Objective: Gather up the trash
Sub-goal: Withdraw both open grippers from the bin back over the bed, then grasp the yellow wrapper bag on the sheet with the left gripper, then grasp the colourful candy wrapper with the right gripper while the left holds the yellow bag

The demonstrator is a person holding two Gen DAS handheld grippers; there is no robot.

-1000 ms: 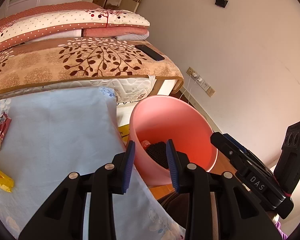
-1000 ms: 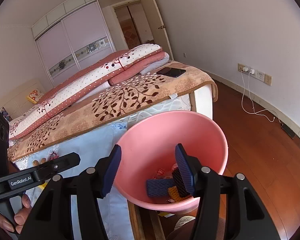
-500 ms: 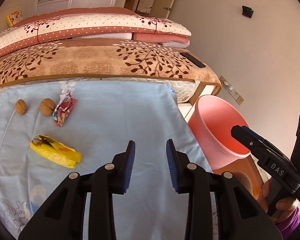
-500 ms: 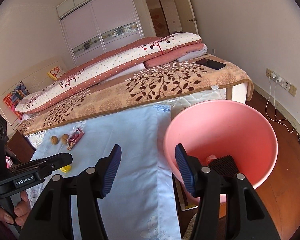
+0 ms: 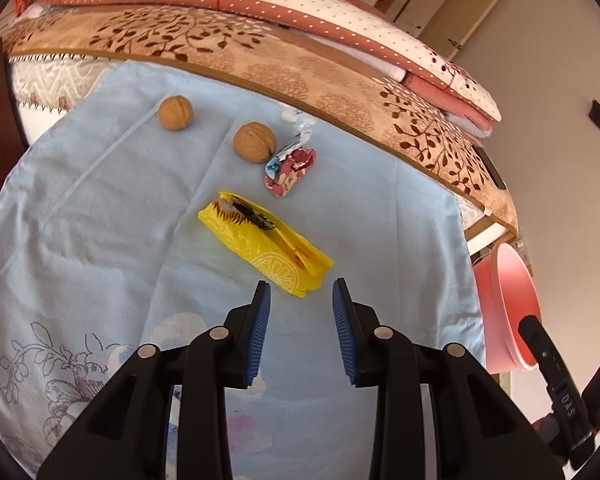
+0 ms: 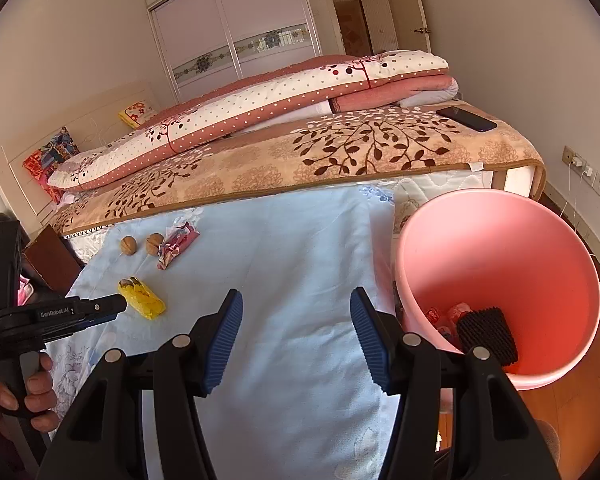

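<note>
A crumpled yellow wrapper (image 5: pixel 266 246) lies flat on the blue cloth. A red wrapper (image 5: pixel 290 170) touches one walnut. The pink bin (image 6: pixel 500 280) (some trash inside) stands beside the cloth.

brightness: both views were bright, warm daylight.
light source: not in view; it fell evenly on the blue cloth (image 5: pixel 360 216).
shadows: soft, short ones lay under the yellow wrapper (image 5: pixel 266 246) and walnuts (image 5: pixel 255 142).
glare: the pink bucket (image 6: pixel 500 248) glowed inside.
blur: none; details were sharp.
distortion: strong fisheye bending, with black corners around each frame.
</note>
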